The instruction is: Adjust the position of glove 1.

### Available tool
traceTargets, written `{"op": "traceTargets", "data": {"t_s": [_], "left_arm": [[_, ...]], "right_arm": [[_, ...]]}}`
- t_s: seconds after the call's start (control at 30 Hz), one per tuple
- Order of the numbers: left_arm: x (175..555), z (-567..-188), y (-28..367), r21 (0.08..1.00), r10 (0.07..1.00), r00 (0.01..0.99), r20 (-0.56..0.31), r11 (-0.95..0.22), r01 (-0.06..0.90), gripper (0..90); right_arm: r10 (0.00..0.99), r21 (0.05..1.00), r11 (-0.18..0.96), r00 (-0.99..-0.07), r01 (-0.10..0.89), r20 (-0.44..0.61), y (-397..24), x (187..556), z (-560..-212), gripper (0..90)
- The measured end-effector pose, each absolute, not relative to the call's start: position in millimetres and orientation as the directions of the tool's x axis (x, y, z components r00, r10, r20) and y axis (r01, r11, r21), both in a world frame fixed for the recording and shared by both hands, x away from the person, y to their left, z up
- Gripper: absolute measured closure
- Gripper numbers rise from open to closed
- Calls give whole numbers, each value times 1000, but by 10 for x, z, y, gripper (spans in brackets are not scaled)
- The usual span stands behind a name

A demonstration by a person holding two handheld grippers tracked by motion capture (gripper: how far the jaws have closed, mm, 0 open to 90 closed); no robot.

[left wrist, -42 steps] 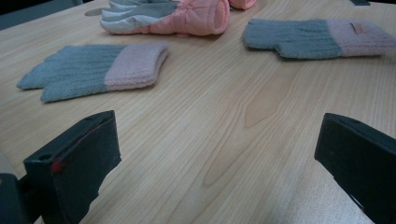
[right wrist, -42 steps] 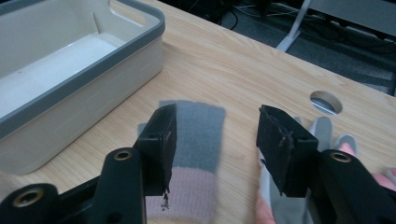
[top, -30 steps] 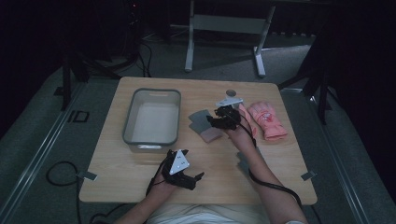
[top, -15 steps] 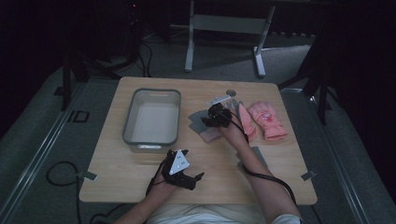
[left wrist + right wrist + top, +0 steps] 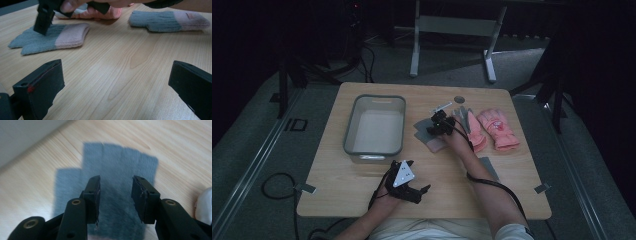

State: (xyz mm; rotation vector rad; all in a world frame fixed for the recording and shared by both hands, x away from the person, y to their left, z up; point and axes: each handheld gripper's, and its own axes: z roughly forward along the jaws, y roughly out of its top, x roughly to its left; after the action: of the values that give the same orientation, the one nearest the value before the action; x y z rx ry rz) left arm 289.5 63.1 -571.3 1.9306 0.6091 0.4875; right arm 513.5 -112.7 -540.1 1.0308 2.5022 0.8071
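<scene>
Spreading widest is one wooden counter [image 5: 362,185]; on it stands one grey bin [image 5: 375,125]; right of the bin lie four gloves, two pink [image 5: 498,128] and two grey; one grey glove [image 5: 117,195] lies flat just beside the bin, directly under the right tongs [image 5: 115,195], whose jaws have just been closing and stand apart above the knit, unclenched; the left tongs [image 5: 115,82] gape wide over bare wood near the front edge.

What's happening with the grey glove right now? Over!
Right tool over grey glove, jaws closing, not gripping yet. Left tool open, resting on table. Nothing in the way.
</scene>
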Motion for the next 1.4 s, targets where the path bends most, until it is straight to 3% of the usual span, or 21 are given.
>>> {"op": "traceTargets", "data": {"t_s": [0.17, 0.23, 0.37, 0.57, 0.6, 0.9, 1.03, 1.17, 1.4], "left_arm": [[2894, -5714, 630, 911, 609, 790, 69, -362, 199, 0], [2894, -5714, 630, 911, 609, 790, 69, -362, 199, 0], [2897, -5714, 631, 911, 611, 789, 65, -359, 203, 0], [2889, -5713, 629, 910, 611, 788, 74, -364, 197, 0], [2885, -5713, 625, 909, 611, 787, 80, -368, 194, 0], [2885, -5712, 623, 909, 614, 785, 82, -369, 194, 0], [2882, -5713, 621, 909, 615, 784, 85, -370, 192, 0], [2883, -5714, 621, 909, 615, 784, 86, -370, 191, 0], [2879, -5714, 621, 910, 615, 784, 87, -370, 189, 0]], "right_arm": [[712, 598, 585, -700, 548, -56, -1129, 5165, -5454, 649], [725, 591, 573, -688, 567, -42, -1114, 5165, -5448, 756], [753, 583, 544, -658, 604, -21, -1075, 5149, -5423, 840], [790, 592, 484, -613, 644, 21, -1094, 5019, -5315, 845], [811, 635, 418, -581, 650, 61, -1160, 4864, -5189, 847], [879, 768, 195, -456, 609, 138, -1428, 3938, -4705, 847], [899, 790, 123, -405, 600, 168, -1525, 3564, -4727, 849], [909, 791, 97, -377, 604, 176, -1555, 3464, -4795, 850], [930, 722, 25, -281, 691, 237, -1562, 3331, -5297, 850]]}}
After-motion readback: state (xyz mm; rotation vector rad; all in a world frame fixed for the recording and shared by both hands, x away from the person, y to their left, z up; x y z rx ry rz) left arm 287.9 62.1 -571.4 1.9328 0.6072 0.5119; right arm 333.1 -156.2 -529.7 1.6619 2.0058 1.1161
